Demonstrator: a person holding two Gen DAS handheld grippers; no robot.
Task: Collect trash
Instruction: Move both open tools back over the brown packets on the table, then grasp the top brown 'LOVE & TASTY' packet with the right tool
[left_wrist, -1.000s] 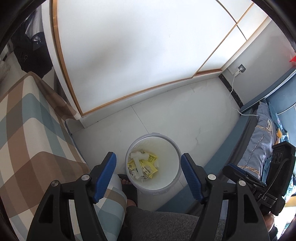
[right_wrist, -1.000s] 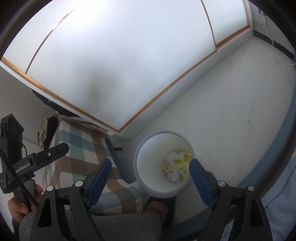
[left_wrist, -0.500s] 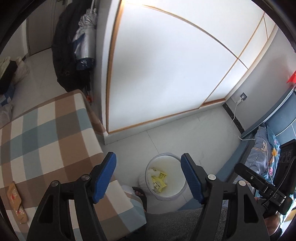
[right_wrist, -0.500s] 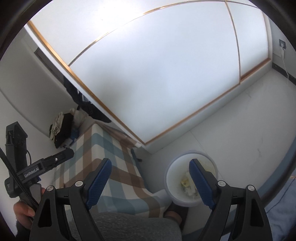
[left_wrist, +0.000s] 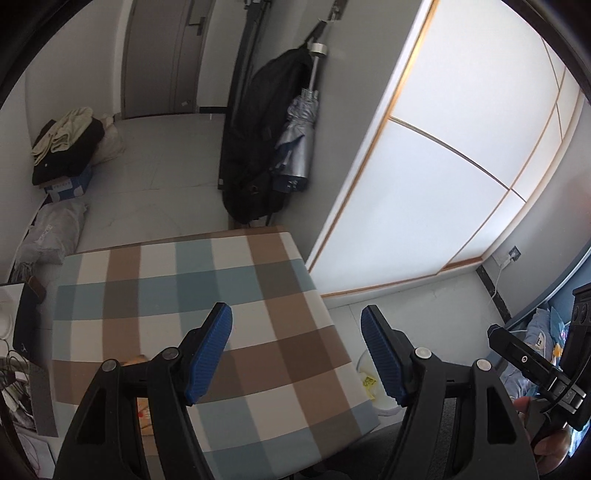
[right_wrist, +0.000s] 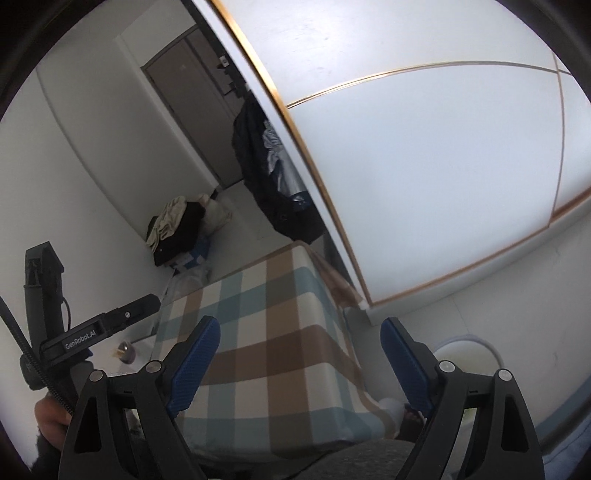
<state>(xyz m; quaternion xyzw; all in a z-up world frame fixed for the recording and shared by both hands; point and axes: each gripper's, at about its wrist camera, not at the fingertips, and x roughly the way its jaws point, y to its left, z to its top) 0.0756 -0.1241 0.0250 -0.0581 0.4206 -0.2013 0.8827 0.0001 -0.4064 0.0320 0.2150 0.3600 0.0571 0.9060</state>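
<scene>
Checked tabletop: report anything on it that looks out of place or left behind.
One thing stands out: a tan wrapper or packet lies on the checked tablecloth near its near-left edge, largely hidden behind the left gripper, whose jaws stand open and empty. It looks like trash. The rest of the cloth shows nothing on it.

Checked tabletop (left_wrist: 229, 295) lies clear ahead; white bin (right_wrist: 469, 350) stands beside it.

A: White round plastic bin (left_wrist: 364, 363), left wrist view: mostly hidden behind the right blue finger pad (left_wrist: 382, 360) and the checked blue-brown tablecloth (left_wrist: 207, 291). Yellow scraps (left_wrist: 369, 382) inside unreadable.

B: Right wrist view: bin rim (right_wrist: 465, 341) only, contents hidden. Tan cardboard piece (left_wrist: 142, 408) behind the left finger, partly covered, print illegible.
</scene>
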